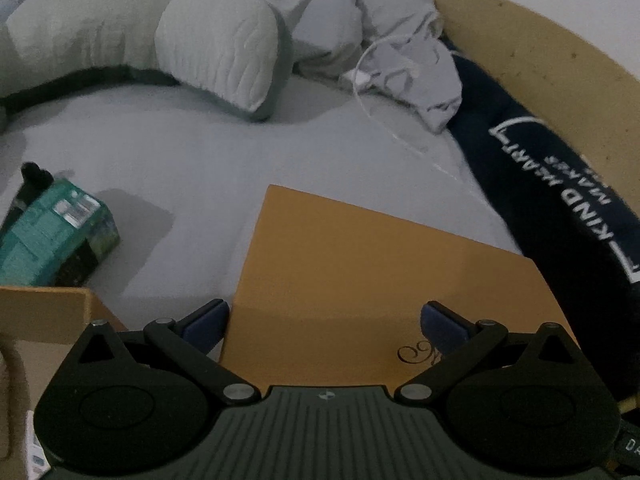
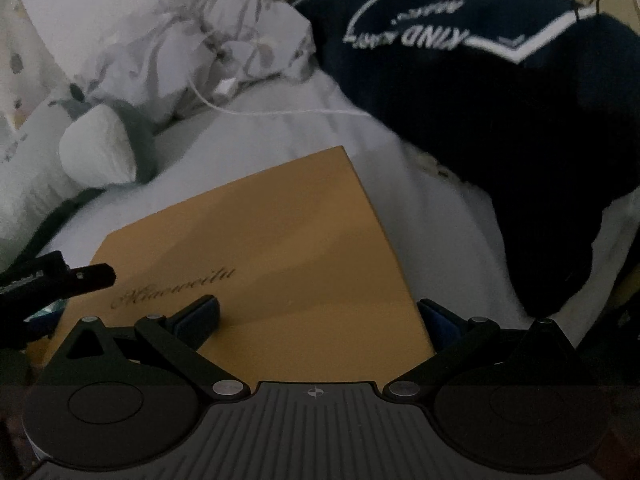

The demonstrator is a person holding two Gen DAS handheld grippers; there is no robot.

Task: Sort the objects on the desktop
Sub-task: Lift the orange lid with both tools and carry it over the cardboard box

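A flat tan box lid (image 1: 372, 276) with script lettering lies on the pale bedsheet; it also shows in the right wrist view (image 2: 280, 248). My left gripper (image 1: 325, 322) is open, its blue-padded fingers spread just above the lid's near edge. My right gripper (image 2: 318, 316) is open too, fingers spread over the lid's near right corner. A teal carton (image 1: 52, 232) lies on the sheet at the left. The other gripper's black tip (image 2: 60, 276) shows at the left of the right wrist view.
An open cardboard box (image 1: 44, 320) sits at lower left. A grey-edged white pillow (image 1: 224, 48) and crumpled grey bedding (image 1: 380, 20) with a white cable (image 1: 384, 120) lie behind. A navy printed garment (image 1: 560, 200) runs along the wooden bed frame (image 1: 540, 40) at right.
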